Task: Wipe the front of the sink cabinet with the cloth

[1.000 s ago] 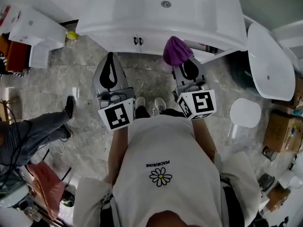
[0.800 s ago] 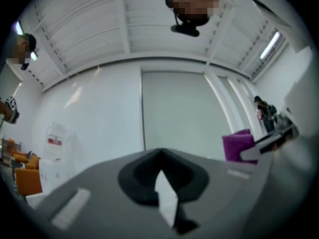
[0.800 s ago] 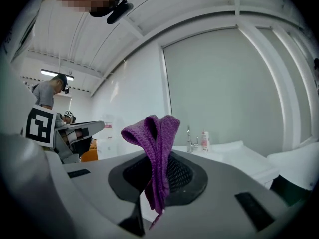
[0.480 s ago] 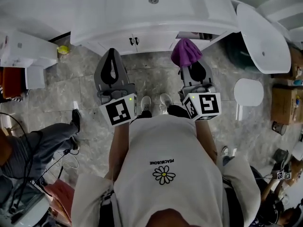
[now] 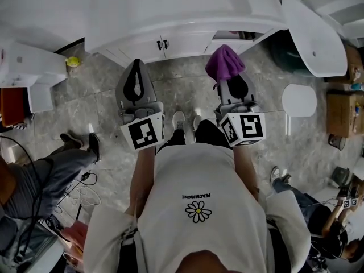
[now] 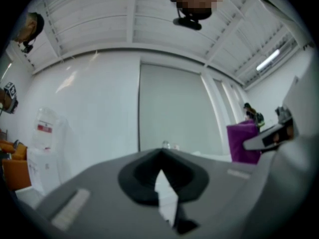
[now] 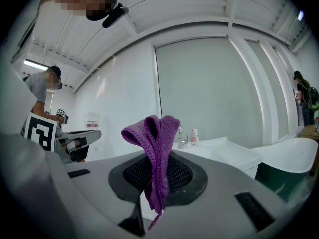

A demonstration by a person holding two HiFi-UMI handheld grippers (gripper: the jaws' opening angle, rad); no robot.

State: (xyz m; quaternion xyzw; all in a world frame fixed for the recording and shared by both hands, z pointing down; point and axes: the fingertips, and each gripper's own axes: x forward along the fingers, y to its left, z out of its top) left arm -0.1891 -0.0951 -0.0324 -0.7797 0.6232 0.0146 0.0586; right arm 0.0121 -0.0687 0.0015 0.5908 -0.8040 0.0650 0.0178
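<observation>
The white sink cabinet runs across the top of the head view, its two doors meeting at dark handles. My right gripper is shut on a purple knitted cloth, held just in front of the cabinet's right part, below the counter edge. In the right gripper view the cloth stands bunched up between the jaws, with the sink and tap behind it. My left gripper is shut and holds nothing. It points at the cabinet left of the handles, a little short of it.
A white tub and a round white lid lie to the right, with cardboard boxes beyond. A white unit and a yellow-green item sit at left. A person's legs and cables are on the floor at left.
The view has shifted a little, so the cabinet now sits slightly lower and nearer the grippers. Both grippers keep their grip and spacing. The person at left has drawn their feet in.
</observation>
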